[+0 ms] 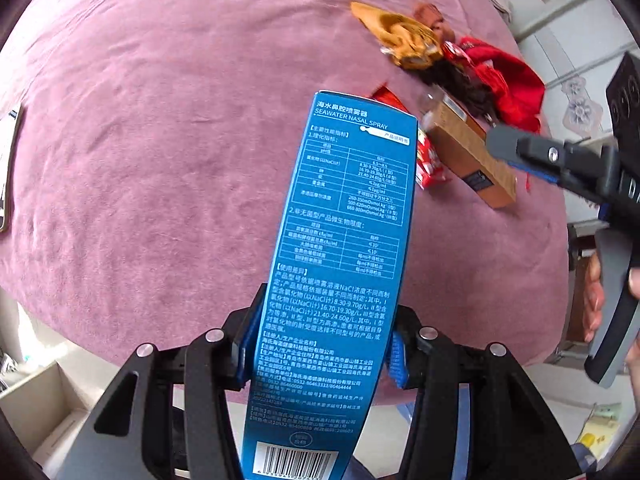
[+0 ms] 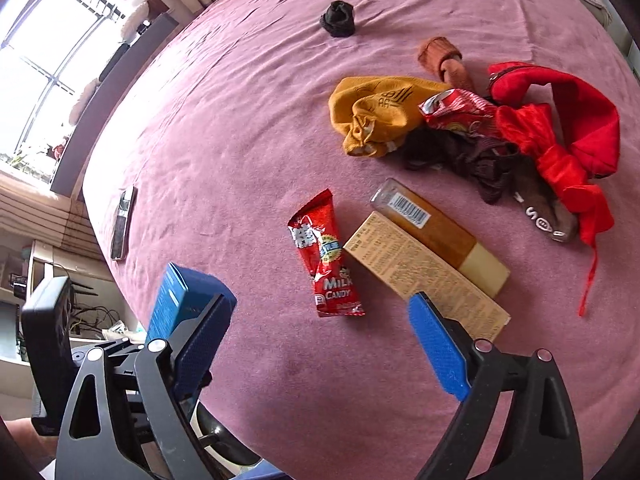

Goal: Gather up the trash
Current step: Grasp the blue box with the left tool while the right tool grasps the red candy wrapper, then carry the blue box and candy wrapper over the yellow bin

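My left gripper (image 1: pixel 320 352) is shut on a tall blue nasal spray box (image 1: pixel 344 240) and holds it above the purple bed cover (image 1: pixel 160 160); the same box (image 2: pixel 176 300) shows at the left of the right wrist view. My right gripper (image 2: pixel 320 308) hangs open over the bed with nothing between its fingers. Just beyond its fingertips lie a red milk candy wrapper (image 2: pixel 324 256), a beige carton (image 2: pixel 424 272) and a brown bottle (image 2: pixel 436 232) with a barcode. Farther back, a crumpled red snack wrapper (image 2: pixel 460 112) rests on a pile of clothes.
The pile holds a yellow cloth (image 2: pixel 376 116), a red cloth (image 2: pixel 560 120) and a dark brown cloth (image 2: pixel 472 156). A black sock (image 2: pixel 338 20) and a brown sock (image 2: pixel 440 60) lie beyond. A phone (image 2: pixel 124 220) lies near the bed's left edge. A cardboard box (image 1: pixel 40 400) stands on the floor.
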`<state>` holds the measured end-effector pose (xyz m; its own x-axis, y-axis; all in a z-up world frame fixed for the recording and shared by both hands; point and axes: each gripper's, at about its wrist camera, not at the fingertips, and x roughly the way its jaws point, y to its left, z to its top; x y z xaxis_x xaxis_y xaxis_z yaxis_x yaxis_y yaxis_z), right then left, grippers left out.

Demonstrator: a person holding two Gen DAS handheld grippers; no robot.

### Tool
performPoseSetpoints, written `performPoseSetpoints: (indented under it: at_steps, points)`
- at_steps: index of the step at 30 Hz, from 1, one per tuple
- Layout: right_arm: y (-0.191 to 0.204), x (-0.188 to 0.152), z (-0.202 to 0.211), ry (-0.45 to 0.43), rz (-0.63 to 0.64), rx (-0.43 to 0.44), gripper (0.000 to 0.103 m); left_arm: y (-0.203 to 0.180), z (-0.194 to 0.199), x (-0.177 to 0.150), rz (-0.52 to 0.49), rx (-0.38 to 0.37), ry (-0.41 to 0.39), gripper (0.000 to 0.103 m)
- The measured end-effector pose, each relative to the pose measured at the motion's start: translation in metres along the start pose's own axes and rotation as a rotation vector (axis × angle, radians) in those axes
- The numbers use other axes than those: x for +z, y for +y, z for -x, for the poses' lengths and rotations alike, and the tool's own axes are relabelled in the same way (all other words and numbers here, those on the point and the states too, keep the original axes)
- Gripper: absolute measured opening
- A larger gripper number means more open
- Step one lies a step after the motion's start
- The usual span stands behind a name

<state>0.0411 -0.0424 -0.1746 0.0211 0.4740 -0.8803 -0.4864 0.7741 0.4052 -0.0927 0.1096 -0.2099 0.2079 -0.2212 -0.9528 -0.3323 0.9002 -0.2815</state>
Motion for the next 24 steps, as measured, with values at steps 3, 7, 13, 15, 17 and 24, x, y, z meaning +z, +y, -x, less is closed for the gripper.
performPoseSetpoints:
  at_steps: [3,7,13,15,17,24]
  points:
    - [0.004,0.002,-0.017,0.032,-0.007,0.01,0.081,0.012,0.001,0.014,0.037,0.004,-0.033,0.05]
    - [0.004,0.007,-0.044,0.08,-0.025,0.004,0.07,0.018,-0.005,0.03,0.082,-0.011,-0.059,0.05]
    - [-0.001,0.017,-0.076,0.128,-0.054,-0.091,0.048,0.03,-0.011,0.045,0.144,-0.006,-0.063,0.05]
    - [-0.001,0.02,-0.08,0.138,-0.047,-0.108,0.035,0.032,-0.014,0.047,0.161,-0.002,-0.058,0.05]
    - [0.0,0.022,-0.076,0.131,-0.052,-0.084,0.034,0.034,-0.013,0.05,0.175,0.005,-0.053,0.05]
    - [0.012,0.013,-0.023,0.096,-0.029,-0.033,0.033,0.017,0.009,0.062,0.153,0.012,-0.068,0.05]
